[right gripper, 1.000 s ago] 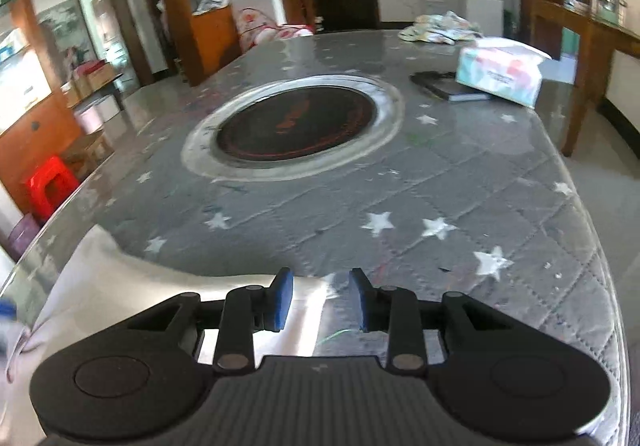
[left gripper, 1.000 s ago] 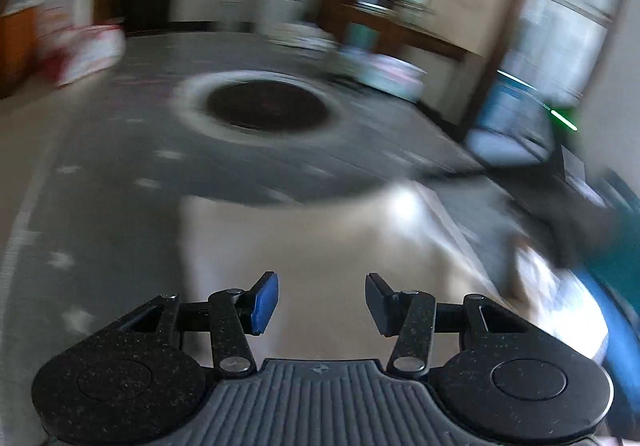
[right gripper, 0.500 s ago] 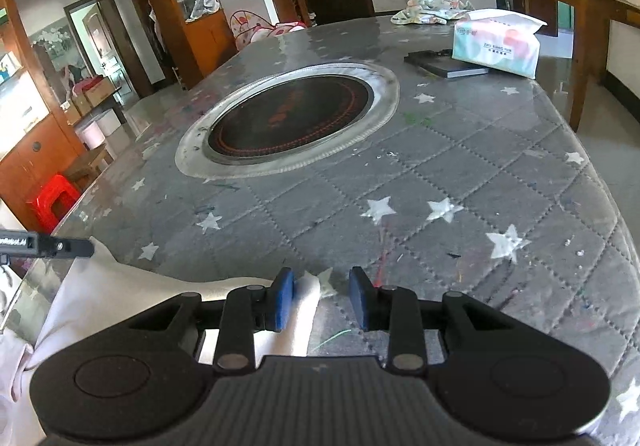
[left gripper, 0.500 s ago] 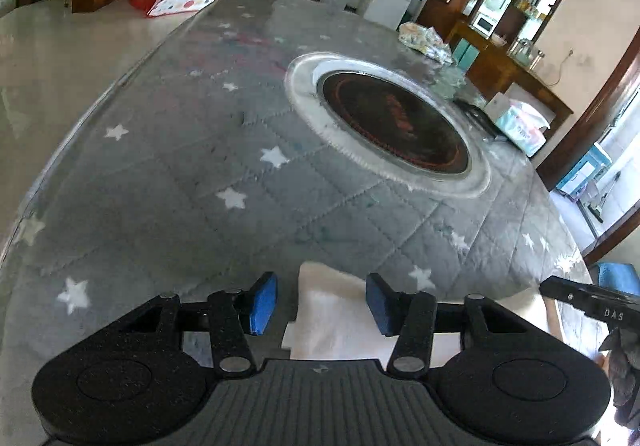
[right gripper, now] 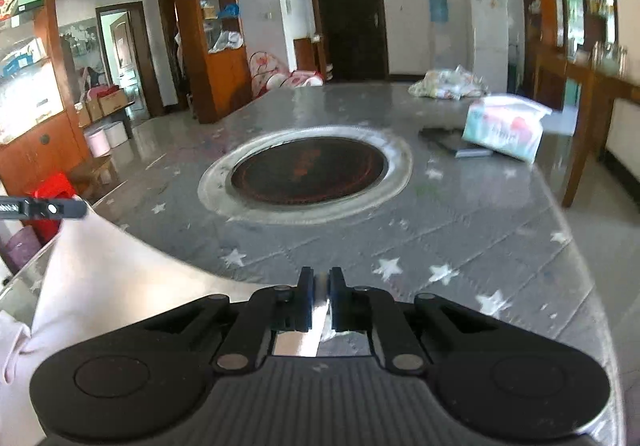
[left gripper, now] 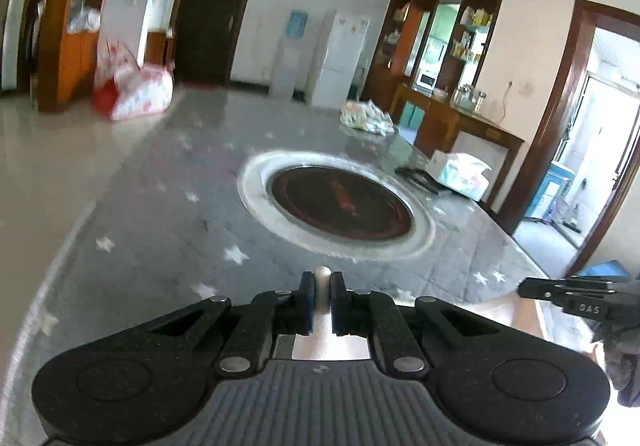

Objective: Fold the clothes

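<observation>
**Both tools clamped on a pale garment at the near edge of the desk**

Left tool (left gripper: 320, 288): fingers drawn together, with a thin fold of pale cloth pinched between the blue pads; a rounded nub of the fabric stands up just above the tips. Seen from the right wrist, the same tool shows as a dark bar at far left, with cloth hanging from it.

Right tool (right gripper: 319, 286): fingers likewise closed tight, a bright strip of the same cloth caught between the pads. Seen from the left wrist, it enters from the right edge, with a gloved hand (left gripper: 624, 342) behind it.

Garment (right gripper: 108, 286): pale pinkish-white, spread between the two tools, directly beneath and to the left of the right tool, lifted at the gripped points. A collar-like fold lies at its lower left.

Desk (right gripper: 500, 230): grey quilted cover with white stars, under a glossy sheet.

Round inset burner (right gripper: 308, 169): dark, ringed in metal, well ahead of both tools.

Tissue pack (right gripper: 504, 129): beyond the burner, ahead and to the right, beside a dark flat book (right gripper: 456, 141).

Crumpled bundle of bags (right gripper: 448, 83): at the far end of the desk.
</observation>
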Demonstrator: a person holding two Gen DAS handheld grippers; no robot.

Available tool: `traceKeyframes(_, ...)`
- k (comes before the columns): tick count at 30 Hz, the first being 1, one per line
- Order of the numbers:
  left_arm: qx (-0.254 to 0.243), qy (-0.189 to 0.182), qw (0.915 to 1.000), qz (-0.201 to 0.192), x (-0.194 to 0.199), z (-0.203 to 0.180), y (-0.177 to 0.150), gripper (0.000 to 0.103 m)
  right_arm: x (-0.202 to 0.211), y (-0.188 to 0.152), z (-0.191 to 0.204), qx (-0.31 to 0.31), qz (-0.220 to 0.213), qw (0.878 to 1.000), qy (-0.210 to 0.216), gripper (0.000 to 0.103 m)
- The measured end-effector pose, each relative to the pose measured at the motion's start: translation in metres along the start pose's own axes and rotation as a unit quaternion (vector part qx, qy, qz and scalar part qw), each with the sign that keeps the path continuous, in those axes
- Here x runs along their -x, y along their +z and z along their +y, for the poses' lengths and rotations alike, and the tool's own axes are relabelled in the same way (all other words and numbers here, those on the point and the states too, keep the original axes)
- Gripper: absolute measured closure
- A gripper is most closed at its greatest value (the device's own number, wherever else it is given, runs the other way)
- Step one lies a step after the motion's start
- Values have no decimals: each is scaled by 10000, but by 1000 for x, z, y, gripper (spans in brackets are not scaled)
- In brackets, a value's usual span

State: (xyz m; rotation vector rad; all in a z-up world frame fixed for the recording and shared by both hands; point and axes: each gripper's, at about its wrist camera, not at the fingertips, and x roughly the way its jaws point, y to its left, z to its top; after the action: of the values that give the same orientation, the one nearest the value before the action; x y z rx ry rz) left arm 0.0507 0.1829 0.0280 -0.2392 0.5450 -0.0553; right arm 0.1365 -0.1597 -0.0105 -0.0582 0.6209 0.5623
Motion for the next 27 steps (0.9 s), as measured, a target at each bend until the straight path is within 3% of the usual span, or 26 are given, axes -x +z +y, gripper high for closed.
traceKeyframes(3,107,216,9994,247,-16,7,-5,95,-11,-1,-2,16,102,9998,-160,96)
traceKeyframes(9,138,296,9993,187,-24,10,-9,95,-17,1,3,106,-12,9996,-253,96)
traceKeyframes(12,167,395,9981,434,-38,14,-12,93,-32,0,1,102,245,9992,-304,94)
traceKeyframes(15,266,476,9964,652,-45,17,-14,84,-35,-2,-2,7,320,9989,-337,92)
traceKeyframes(19,231,406,9975,527,-29,15,-12,79,-17,0,6,80,253,9995,-149,87)
traceKeyframes(21,113,221,9982,547,-23,6,-14,79,-11,1,15,244,328,9992,26,79)
traceKeyframes(24,-66,-60,9983,578,-13,-7,-17,79,-9,-2,29,459,513,9971,315,74)
traceKeyframes(27,-236,-121,9963,824,-13,-15,-30,79,-12,-9,43,639,696,9944,465,67)
